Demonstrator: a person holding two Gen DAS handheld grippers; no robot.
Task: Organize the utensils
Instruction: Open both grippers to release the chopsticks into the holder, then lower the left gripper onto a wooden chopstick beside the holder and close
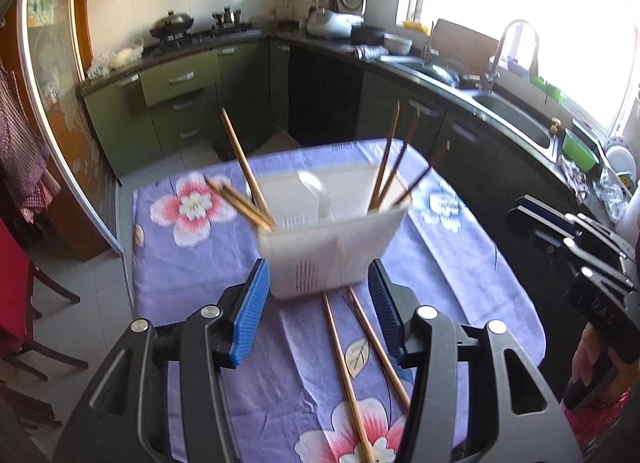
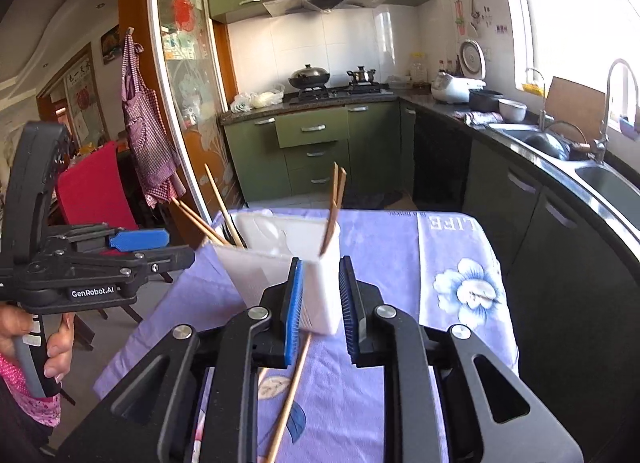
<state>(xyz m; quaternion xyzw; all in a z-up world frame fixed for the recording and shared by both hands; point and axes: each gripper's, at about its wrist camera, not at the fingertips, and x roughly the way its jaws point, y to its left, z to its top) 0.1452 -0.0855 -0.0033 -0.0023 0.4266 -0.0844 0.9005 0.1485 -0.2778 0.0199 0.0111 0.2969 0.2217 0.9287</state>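
A white plastic utensil holder [image 1: 332,239] stands on the flowered purple tablecloth [image 1: 192,275]. Several wooden chopsticks [image 1: 244,167] and a white spoon [image 1: 316,191] stick out of it. Two loose chopsticks [image 1: 360,347] lie on the cloth in front of it, between my left gripper's fingers. My left gripper [image 1: 320,283] is open and empty just short of the holder. My right gripper [image 2: 320,295] is open, its jaws either side of the holder's near corner [image 2: 320,295], above one loose chopstick [image 2: 292,387]. The left gripper also shows at the left of the right wrist view [image 2: 136,241].
The table [image 2: 456,247] stands in a kitchen. A dark counter with a sink [image 1: 516,119] and tap runs along the right. Green cabinets [image 1: 180,103] and a stove are at the back. A red chair [image 2: 96,195] stands left of the table.
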